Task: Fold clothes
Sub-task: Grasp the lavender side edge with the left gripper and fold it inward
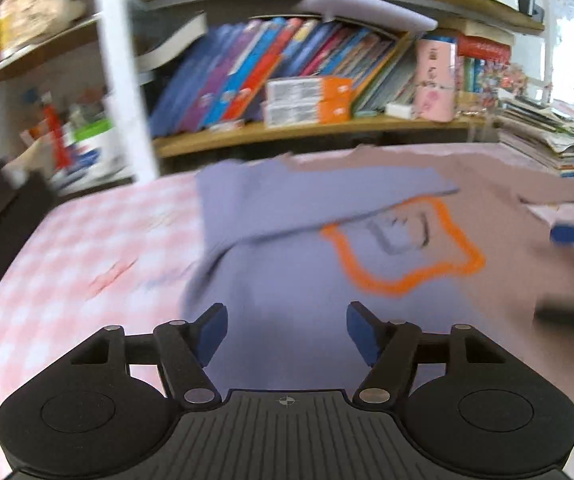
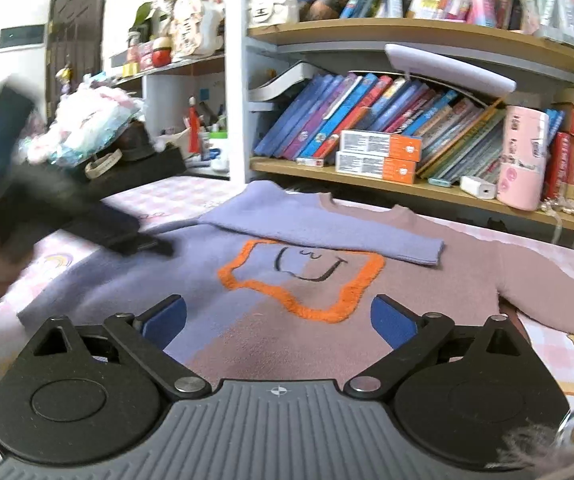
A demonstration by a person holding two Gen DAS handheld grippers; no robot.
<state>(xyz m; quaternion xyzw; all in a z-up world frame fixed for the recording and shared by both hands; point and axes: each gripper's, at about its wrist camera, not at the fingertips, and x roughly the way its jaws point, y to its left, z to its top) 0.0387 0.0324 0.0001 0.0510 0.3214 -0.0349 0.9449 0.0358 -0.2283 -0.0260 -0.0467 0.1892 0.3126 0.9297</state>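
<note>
Sweater: we see one sweater [image 2: 271, 280], half lilac and half mauve, lying flat on the checked cloth [image 1: 87, 248] in front of the shelves [image 2: 367, 176], chest side up with its orange patch [image 2: 307, 276] showing.
Sleeves: we count two; the lilac sleeve [image 2: 327, 232] is already laid across the chest, its cuff just above the patch, while the mauve sleeve [image 2: 559, 292] lies stretched out to the side.
Left gripper: our left gripper [image 1: 287, 332] hangs over the lilac hem with fingers spread and nothing between them; its picture is blurred.
Right gripper: our right gripper [image 2: 279, 324] sits low over the hem near the colour seam, fingers spread wide, pinching nothing.
Risk, folded sleeve: we judge that a low pass of either gripper over the chest could snag the knit and drag the lilac sleeve off again.
Risk, next grab: closing on the mauve sleeve too deep might pinch the checked cloth with it and pull the whole sweater askew.
Risk, uneven fold: lifting the hem with one gripper ahead of the other would probably leave a slanted fold.
Risk, shelves: the collar lies near the shelf edge, so a long forward reach could knock the boxes [image 2: 379, 156].
Count: one sweater, two sleeves, one patch, two grippers, two orange-and-white boxes.
</note>
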